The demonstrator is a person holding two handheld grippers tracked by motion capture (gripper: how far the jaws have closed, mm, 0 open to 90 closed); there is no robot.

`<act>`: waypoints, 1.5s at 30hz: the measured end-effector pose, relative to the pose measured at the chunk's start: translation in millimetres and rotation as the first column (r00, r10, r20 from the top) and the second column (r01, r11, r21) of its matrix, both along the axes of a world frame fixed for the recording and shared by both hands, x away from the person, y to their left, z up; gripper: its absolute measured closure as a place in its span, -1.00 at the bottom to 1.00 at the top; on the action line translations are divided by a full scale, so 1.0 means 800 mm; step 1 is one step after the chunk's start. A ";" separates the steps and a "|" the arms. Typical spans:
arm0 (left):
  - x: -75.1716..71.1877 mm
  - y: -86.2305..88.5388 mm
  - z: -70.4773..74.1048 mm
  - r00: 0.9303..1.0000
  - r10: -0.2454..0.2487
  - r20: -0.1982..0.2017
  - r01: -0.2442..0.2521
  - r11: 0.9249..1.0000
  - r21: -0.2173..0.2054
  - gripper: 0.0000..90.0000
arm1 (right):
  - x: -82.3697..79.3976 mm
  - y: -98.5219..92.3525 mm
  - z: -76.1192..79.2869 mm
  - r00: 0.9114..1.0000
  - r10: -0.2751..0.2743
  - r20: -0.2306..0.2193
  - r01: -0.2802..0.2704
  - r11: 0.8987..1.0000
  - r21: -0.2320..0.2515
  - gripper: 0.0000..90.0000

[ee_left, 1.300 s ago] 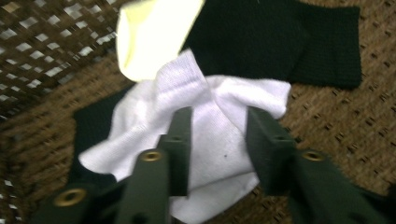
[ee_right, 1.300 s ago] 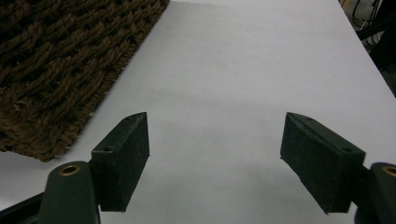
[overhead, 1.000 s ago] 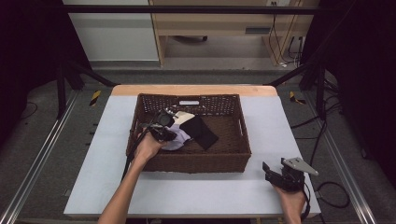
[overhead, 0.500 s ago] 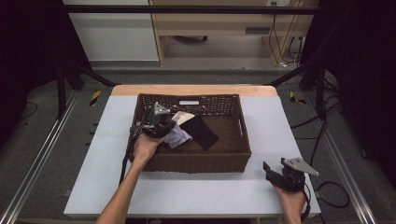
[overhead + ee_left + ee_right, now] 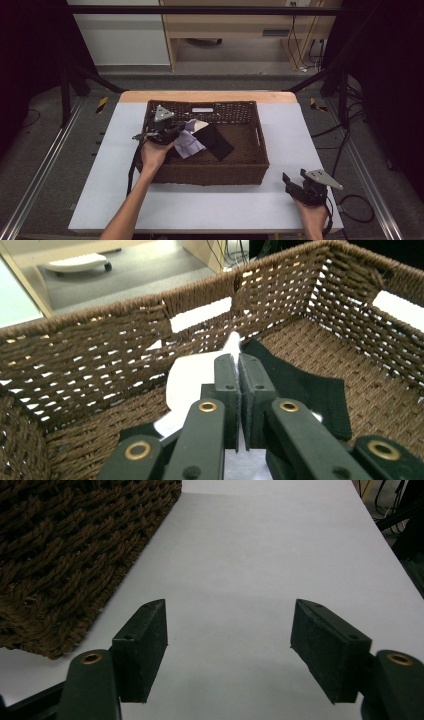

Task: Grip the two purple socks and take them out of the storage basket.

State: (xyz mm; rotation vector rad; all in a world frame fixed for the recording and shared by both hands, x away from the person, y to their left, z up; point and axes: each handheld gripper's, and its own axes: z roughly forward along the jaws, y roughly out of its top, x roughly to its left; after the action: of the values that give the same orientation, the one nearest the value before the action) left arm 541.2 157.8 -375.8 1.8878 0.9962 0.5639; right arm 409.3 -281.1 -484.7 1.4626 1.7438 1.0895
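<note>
While my left gripper (image 5: pixel 172 131) sits inside the left end of the wicker basket (image 5: pixel 250 170), its jaws are pressed together on a thin fold of white cloth (image 5: pixel 192 377); in the left gripper view the pale fabric runs between the two pads and pokes out just past their tips, so I read that as a firm pinch on the cloth; from the high view the same piece looks pale lilac where it hangs just right of the gripper, which may be the light, I cannot be sure; beside it a black cloth (image 5: pixel 214 141) lies flat on the basket floor, touching the pale one and partly under it; a cream-coloured scrap (image 5: pixel 200 125) shows behind them near the far wall of the basket, too small for me to tell more; the basket stands in the middle of the white table (image 5: pixel 90 200); my right gripper (image 5: pixel 298 183) rests low over the table's near right corner, well apart from the basket's right wall; its jaws have just been closing, yet in the right gripper view they stand clearly apart with only bare tabletop between the pads, holding nothing; the basket's outer corner lies at the left of that view.
</note>
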 end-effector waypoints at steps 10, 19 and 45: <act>-0.013 0.010 0.034 0.998 0.009 0.061 -0.003 0.996 -0.093 0.92 | -0.002 0.000 0.001 1.000 0.001 0.003 -0.001 1.000 0.005 -0.25; -0.043 0.018 0.064 0.994 -0.016 0.111 0.032 0.989 -0.146 0.92 | -0.002 -0.001 0.001 1.000 0.003 0.005 -0.003 1.000 0.007 -0.21; -0.157 0.036 0.111 0.962 -0.138 0.235 0.180 0.969 -0.167 0.92 | -0.003 -0.001 0.001 1.000 0.003 0.012 -0.003 1.000 0.003 -0.14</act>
State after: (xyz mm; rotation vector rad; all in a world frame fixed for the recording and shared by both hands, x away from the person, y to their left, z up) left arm 415.7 186.8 -287.0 1.6782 0.7178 0.5512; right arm 406.8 -282.3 -484.3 1.4528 1.7373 1.1005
